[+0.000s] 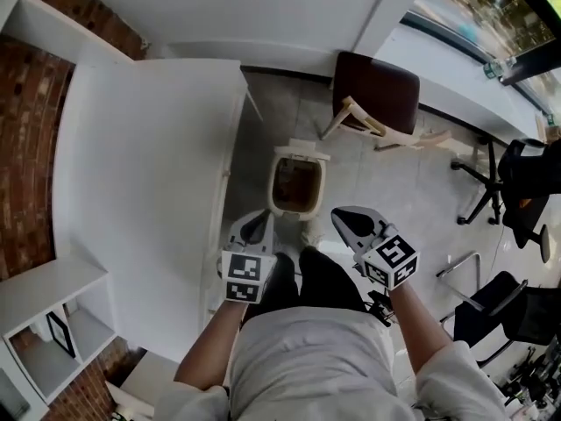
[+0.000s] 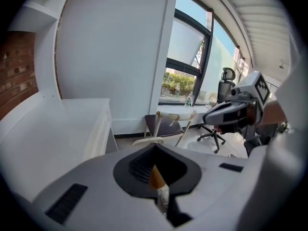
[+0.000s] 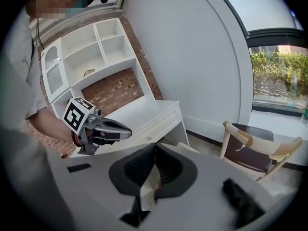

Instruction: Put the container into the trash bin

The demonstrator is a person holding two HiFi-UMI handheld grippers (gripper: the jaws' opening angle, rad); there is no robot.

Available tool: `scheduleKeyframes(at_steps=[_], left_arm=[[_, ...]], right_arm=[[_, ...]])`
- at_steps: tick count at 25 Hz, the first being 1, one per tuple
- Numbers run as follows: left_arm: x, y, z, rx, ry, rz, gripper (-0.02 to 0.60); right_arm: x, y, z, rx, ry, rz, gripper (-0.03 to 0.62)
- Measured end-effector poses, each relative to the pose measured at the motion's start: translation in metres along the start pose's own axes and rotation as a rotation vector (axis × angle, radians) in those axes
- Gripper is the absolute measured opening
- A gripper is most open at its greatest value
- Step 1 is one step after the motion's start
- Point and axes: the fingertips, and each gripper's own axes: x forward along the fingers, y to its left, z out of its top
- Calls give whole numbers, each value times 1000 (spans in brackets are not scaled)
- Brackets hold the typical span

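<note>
L gripper (image 1: 254, 228) & R gripper (image 1: 349, 221), lower centre of head view, both clenched shut, nothing betw. jaws. Just above them, centre frame, trash bin (image 1: 298, 155) on floor betw. white table (image 1: 149, 174) & chair (image 1: 379, 95). Brown mass (image 1: 296, 188) inside bin; can't tell if it's the container.

Bright daylight from the window (image 2: 185, 57), fisheye edges dark.

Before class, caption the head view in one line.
Left gripper and right gripper, jaws shut, near the trash bin beside a desk.
</note>
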Motion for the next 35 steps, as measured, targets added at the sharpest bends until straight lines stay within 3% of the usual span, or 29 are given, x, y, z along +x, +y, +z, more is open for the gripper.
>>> scheduleKeyframes(at_steps=[9,21,35], left_arm=[[-71,14,45,-113,-135,25,15],[-113,16,71,-98,-234,56,15],[-130,10,79,-107,-279,73,15]], right_arm=[[-21,30,53,-41,-77,2,28],[-40,59,100,-88,-173,23,28],[-39,75,114,-101,-195,54,28]])
